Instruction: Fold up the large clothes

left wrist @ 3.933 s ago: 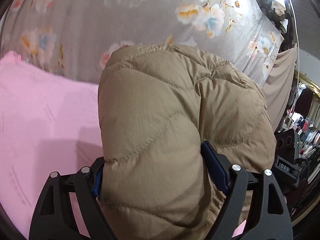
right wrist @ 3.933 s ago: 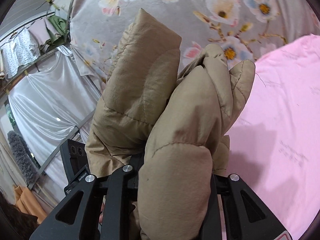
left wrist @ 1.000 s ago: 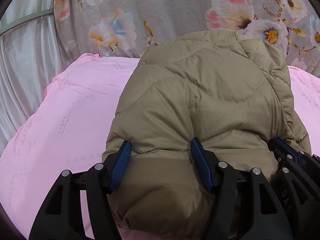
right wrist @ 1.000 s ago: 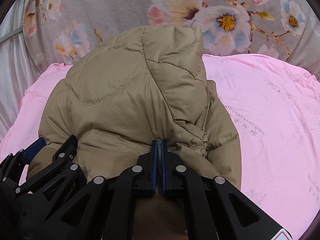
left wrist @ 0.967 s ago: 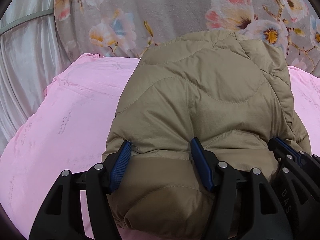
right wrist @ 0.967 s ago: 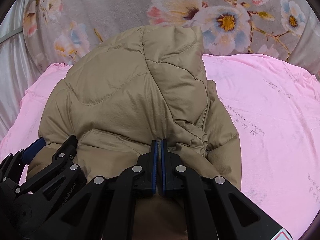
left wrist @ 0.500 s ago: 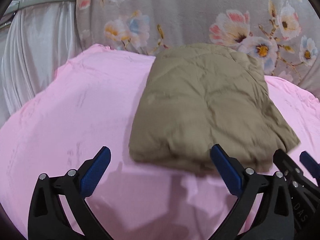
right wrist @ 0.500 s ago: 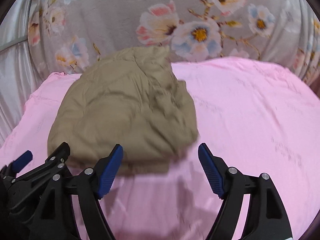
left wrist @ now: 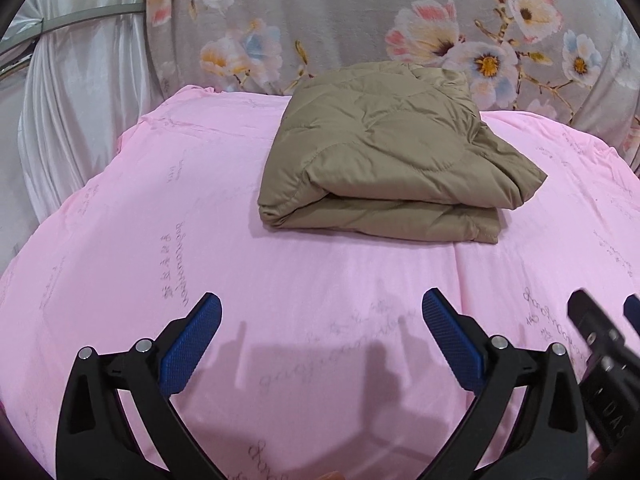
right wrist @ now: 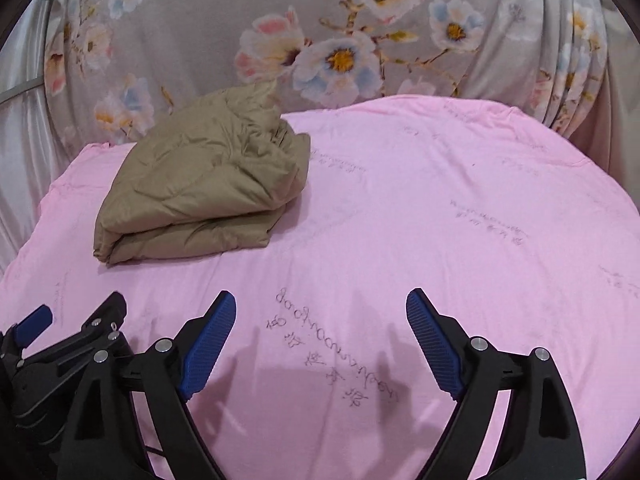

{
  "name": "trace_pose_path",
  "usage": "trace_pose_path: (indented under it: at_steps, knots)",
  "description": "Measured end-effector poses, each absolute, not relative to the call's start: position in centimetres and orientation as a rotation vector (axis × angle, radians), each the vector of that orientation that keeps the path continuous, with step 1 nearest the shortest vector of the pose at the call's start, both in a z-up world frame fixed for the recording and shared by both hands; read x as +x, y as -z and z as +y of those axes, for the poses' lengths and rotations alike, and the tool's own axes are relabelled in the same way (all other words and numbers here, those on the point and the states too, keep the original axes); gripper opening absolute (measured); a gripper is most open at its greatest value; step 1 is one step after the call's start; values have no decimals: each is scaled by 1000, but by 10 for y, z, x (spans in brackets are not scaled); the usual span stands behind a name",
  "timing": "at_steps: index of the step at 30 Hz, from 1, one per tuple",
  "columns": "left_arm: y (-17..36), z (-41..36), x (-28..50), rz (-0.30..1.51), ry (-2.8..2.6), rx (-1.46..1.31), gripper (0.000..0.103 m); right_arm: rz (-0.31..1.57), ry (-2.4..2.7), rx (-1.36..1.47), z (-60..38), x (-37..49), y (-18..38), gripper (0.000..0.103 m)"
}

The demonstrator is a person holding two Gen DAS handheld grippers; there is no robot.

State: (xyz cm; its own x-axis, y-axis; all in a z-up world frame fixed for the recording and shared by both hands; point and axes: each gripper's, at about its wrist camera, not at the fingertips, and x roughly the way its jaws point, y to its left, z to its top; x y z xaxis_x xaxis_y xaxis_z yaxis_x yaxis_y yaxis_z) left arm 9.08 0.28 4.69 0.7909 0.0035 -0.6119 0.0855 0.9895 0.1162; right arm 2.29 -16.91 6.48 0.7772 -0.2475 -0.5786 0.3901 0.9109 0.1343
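The tan quilted padded jacket (left wrist: 384, 152), clamped in both grippers a second ago, now lies released as a folded bundle at the far side of the pink printed bed sheet (left wrist: 132, 240), against the grey floral backdrop cloth (left wrist: 340, 8); the fold appears complete. The left gripper (left wrist: 322, 334) and right gripper (right wrist: 322, 334) have withdrawn, jaws spread wide and empty, hovering low over the sheet, well apart from the jacket.
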Motion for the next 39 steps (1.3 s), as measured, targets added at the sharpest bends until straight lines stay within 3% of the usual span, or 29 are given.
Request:
trace_pose_path:
  at_steps: [17,39]
  knots:
    - [-42,29,51,707,12,147,98,791,175,161,-143,9,-43,83]
    - [-33,34,30,760,-9,203,98,820,214,169,-134,-18,-39,87]
